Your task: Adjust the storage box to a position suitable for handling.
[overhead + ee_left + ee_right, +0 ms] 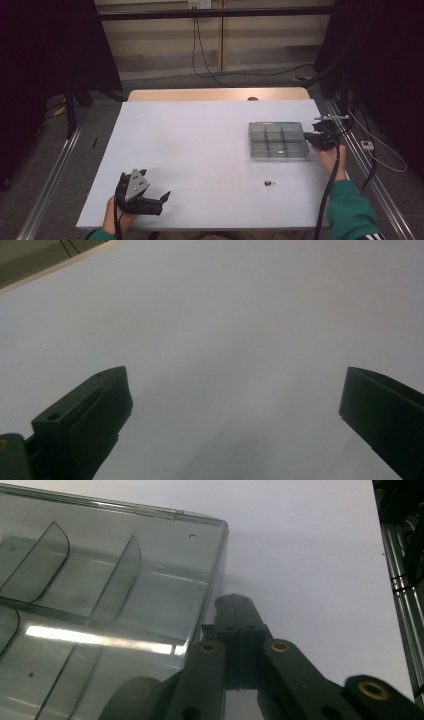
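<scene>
Judging progress, I see my right gripper [320, 140] with fingers closed at the tray [278, 140] wall; the small part [269, 183] lies outside; left gripper [155, 200] wide open, empty.

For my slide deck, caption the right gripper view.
Shut right gripper beside a clear divided box on the white table.

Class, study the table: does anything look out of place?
One small dark part lies loose on the white table, apart from the clear divided box. Nothing looks spilled or damaged.
</scene>
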`<state>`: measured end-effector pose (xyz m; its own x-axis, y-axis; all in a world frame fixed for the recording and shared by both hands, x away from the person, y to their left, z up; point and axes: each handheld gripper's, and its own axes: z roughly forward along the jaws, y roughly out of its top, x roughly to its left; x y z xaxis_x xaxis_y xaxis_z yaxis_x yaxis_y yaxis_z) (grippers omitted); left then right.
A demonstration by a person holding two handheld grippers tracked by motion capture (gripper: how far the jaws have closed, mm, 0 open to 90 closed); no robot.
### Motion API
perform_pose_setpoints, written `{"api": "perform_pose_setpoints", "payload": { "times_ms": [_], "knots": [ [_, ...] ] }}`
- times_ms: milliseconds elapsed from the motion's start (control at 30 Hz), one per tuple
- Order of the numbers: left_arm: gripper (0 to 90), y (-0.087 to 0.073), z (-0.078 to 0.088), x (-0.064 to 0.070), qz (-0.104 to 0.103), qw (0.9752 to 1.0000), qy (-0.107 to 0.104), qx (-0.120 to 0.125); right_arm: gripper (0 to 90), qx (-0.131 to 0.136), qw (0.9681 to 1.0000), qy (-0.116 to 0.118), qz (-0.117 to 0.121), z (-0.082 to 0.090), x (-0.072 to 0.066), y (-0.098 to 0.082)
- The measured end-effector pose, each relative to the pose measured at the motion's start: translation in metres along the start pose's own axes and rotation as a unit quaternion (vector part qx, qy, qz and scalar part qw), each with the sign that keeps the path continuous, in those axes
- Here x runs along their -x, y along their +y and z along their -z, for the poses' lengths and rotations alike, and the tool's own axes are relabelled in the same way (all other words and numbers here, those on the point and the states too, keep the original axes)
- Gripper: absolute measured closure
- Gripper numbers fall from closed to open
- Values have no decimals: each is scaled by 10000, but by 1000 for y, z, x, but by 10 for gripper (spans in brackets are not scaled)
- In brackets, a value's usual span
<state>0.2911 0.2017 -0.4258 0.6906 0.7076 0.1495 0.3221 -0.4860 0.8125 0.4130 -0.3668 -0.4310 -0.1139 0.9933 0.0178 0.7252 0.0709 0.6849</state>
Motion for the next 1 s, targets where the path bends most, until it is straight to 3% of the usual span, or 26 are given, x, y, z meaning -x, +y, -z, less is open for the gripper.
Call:
{"api": "perform_pose_setpoints", "payload": {
  "times_ms": [300,400,667,1000],
  "knots": [
    [1,0,0,0,-27,10000,15,-11,900,-62,9999,93,8,1,-4,0],
    [1,0,0,0,0,10000,10,-14,900,-85,9996,252,-36,1,-8,1],
    [1,0,0,-1,-1,10000,14,-17,900,-172,9990,416,-77,1,-14,1],
    [0,0,0,-1,0,10000,27,-36,900,-311,9978,587,57,2,-22,2]
  ]
}}
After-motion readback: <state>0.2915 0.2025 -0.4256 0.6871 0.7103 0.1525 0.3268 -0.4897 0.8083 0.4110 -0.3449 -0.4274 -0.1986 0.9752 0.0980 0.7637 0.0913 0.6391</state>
